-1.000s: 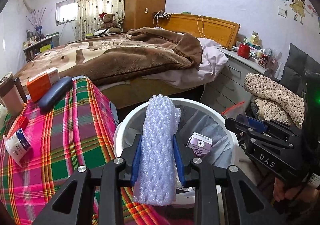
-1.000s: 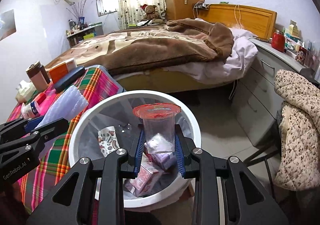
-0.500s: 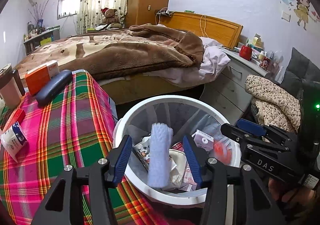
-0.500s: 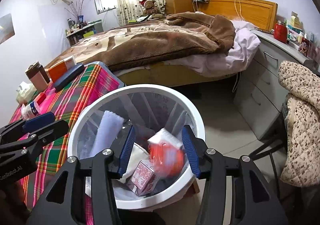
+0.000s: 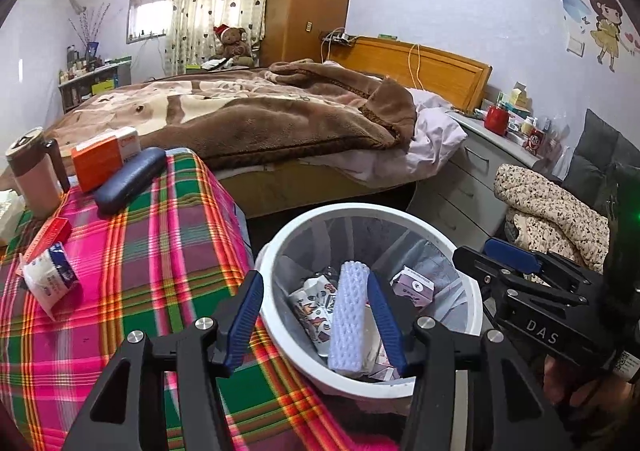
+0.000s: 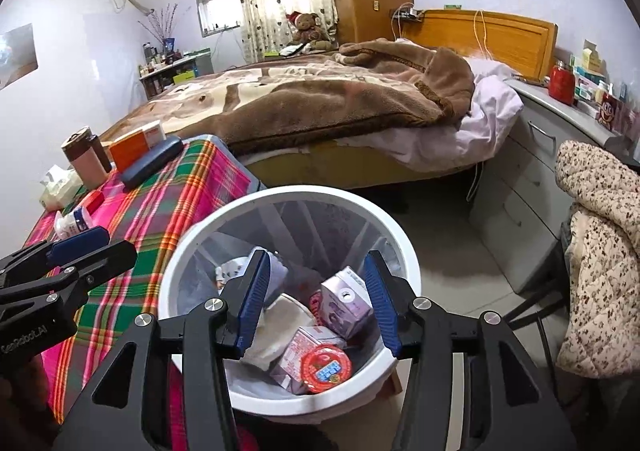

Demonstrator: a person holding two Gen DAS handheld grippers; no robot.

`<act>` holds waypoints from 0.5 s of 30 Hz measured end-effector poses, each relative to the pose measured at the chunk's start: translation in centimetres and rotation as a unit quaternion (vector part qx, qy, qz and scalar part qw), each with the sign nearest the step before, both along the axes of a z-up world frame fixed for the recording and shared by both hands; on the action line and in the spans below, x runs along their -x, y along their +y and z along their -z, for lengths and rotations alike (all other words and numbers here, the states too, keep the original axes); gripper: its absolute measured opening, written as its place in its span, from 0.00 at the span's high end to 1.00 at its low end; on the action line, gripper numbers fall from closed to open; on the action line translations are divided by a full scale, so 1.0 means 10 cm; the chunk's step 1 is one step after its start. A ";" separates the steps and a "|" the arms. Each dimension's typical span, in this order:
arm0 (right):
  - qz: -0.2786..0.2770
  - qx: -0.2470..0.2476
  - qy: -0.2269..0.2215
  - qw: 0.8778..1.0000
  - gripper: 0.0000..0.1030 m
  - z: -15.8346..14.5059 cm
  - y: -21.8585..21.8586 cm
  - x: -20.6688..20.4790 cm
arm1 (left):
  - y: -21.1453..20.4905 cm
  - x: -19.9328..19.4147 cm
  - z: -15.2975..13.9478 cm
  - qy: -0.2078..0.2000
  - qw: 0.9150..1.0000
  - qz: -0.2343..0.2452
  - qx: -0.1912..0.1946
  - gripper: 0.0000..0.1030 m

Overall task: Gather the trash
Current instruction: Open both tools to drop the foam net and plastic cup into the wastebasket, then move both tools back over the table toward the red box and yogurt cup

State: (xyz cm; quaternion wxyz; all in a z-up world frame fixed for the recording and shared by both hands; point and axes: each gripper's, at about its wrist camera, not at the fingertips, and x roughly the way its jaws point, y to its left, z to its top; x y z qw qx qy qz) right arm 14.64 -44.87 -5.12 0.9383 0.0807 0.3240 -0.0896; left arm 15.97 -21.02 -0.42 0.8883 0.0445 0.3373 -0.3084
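Trash fills a white bin (image 6: 404, 251) standing on the floor, pressed against the edge of a surface (image 5: 132, 283) draped in bright pink and green plaid, probably so litter can go straight over the rim. Both tools hover above the bin's mouth, jaws spread wide and holding nothing: the left tool (image 5: 316, 315) on the surface side, the right tool (image 6: 318, 301) over the middle. Inside the bin lie a white foam net sleeve (image 5: 347, 315) propped on end, a purple drink carton (image 6: 346, 305), crumpled white paper (image 6: 280, 323), and a red-lidded cup (image 6: 326, 365). Left on the surface are a brown tumbler (image 5: 34, 175), an orange box (image 5: 102, 157), a dark blue case (image 5: 130, 179), and a small crumpled white packet (image 5: 50, 283), which may be the next piece to collect.
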 end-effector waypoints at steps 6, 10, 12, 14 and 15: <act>-0.009 0.007 -0.010 1.000 0.51 -0.06 0.15 0.00 | 0.22 0.02 -0.08 -0.007 1.000 -0.016 0.008 0.48; -0.019 0.007 -0.012 1.000 0.44 -0.08 0.25 -0.02 | 0.41 0.01 -0.13 -0.012 0.999 -0.033 0.015 0.48; -0.023 0.006 -0.014 1.000 0.44 -0.08 0.30 -0.03 | 0.49 0.01 -0.14 -0.014 0.999 -0.041 0.016 0.48; -0.026 0.006 -0.014 1.000 0.44 -0.08 0.35 -0.04 | 0.59 0.01 -0.17 -0.017 0.999 -0.049 0.017 0.48; -0.028 0.006 -0.014 0.999 0.44 -0.08 0.38 -0.05 | 0.64 0.00 -0.18 -0.018 0.998 -0.053 0.018 0.48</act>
